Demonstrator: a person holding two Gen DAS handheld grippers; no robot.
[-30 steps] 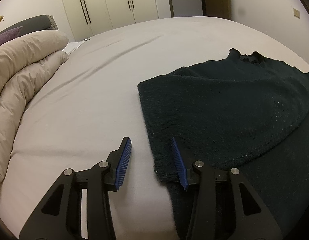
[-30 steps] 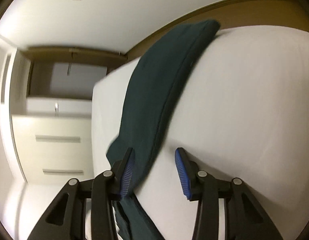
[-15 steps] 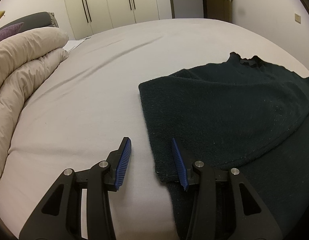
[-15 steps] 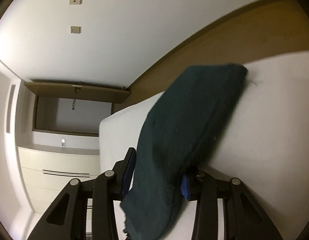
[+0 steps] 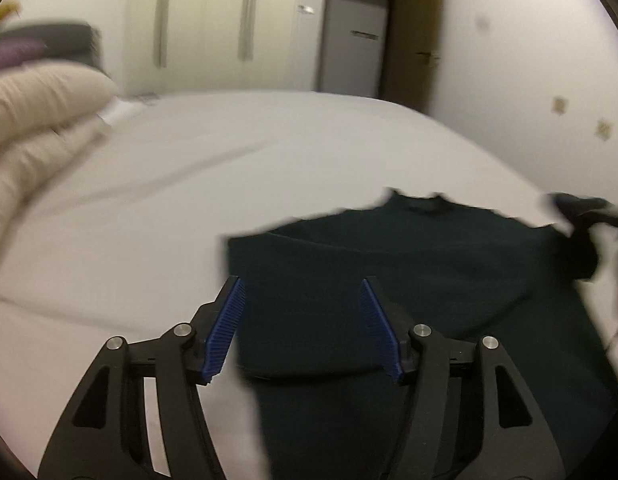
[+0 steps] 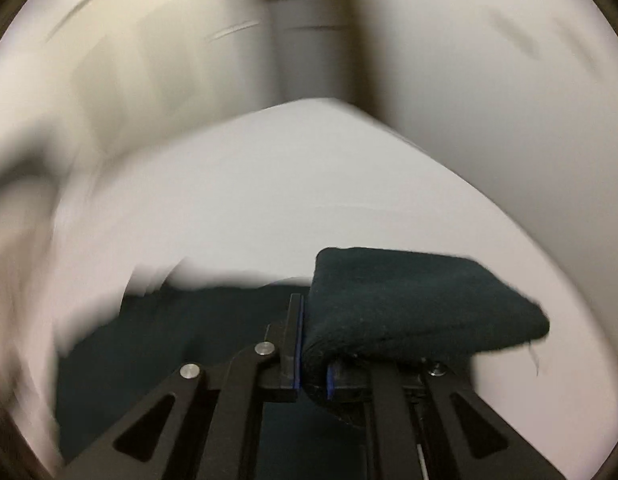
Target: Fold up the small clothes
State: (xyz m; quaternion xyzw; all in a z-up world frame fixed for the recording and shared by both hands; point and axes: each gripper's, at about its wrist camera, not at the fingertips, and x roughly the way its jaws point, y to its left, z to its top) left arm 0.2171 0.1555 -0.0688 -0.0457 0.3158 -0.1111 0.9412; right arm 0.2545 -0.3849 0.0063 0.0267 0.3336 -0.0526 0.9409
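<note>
Dark green knit garment (image 5: 409, 280) spread flat on white bedsheet (image 5: 229, 184); surface matte, fuzzy, towel-like pile; near left edge straight, far edge notched at what looked like a neckline. Lay across the near right part of the bed, running out of frame at bottom and right.

Left gripper (image 5: 301, 320): wide apart, nothing between the jaws. Black angular frame, silver pivot bolts, blue ribbed pads (image 5: 225, 328). Hung over the garment's near left edge, left pad at the border of cloth and sheet, right pad over cloth. Contact with fabric not discernible.

Right gripper (image 6: 311, 344): pinched together on a fold of the same garment (image 6: 421, 300). Cloth bunched thick between the pads, a rounded, doubled flap raised off the bed and draped rightward over the right finger. One loose thread at the flap's right end. Rest of the knit flat and dark below and left of the frame.

Both views motion-blurred, right wrist heavily.

Sheet smooth, pale, a few long shallow creases. Cream duvet (image 5: 33, 128) heaped in puffy rolls at the left edge of the bed; grey and purple pillows (image 5: 37, 44) behind it, blurred. Off-white wardrobe doors (image 5: 205, 24) with long vertical handles on the far wall. Brown wooden door (image 5: 419, 32) right of it. Pale wall with two small plates (image 5: 581, 118) at right.
</note>
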